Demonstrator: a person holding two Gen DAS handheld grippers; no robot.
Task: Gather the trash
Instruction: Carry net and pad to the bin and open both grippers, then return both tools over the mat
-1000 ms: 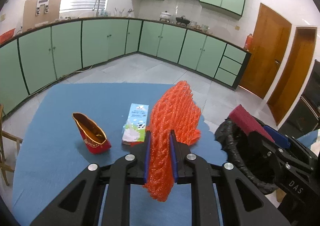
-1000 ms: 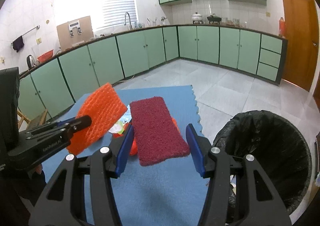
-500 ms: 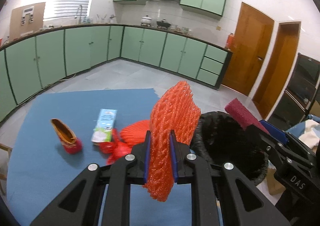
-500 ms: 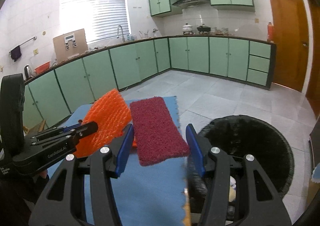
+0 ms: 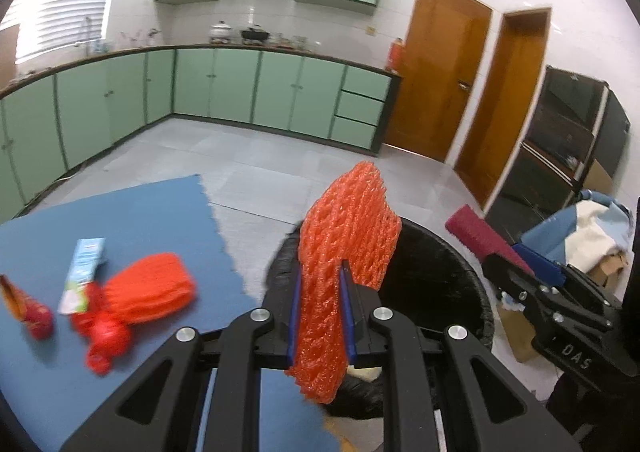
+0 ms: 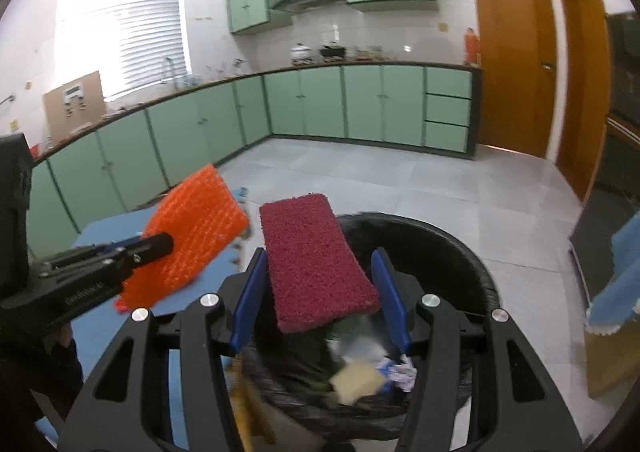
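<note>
My left gripper point(image 5: 322, 312) is shut on an orange foam net sleeve point(image 5: 348, 248) and holds it over the near rim of the black bin point(image 5: 472, 276). The sleeve also shows in the right wrist view point(image 6: 192, 240). My right gripper point(image 6: 322, 292) holds a dark red scouring pad point(image 6: 316, 260) between its blue pads, above the bin point(image 6: 460, 248), which has trash inside. The pad also shows in the left wrist view point(image 5: 480, 232). On the blue mat point(image 5: 140, 220) lie a second orange net point(image 5: 156, 284), a red crumpled wrapper point(image 5: 104, 336), a milk carton point(image 5: 82, 268) and a red snack bag point(image 5: 24, 308).
Green kitchen cabinets point(image 5: 256, 92) line the far walls. Two wooden doors point(image 5: 440, 80) stand at the right. A cardboard box with cloths point(image 5: 592, 228) and a dark cabinet point(image 5: 568, 144) stand right of the bin.
Both grippers have swung right, from over the blue mat to over the bin, each with its item still held. The mat's trash has shifted to the left of the view.
</note>
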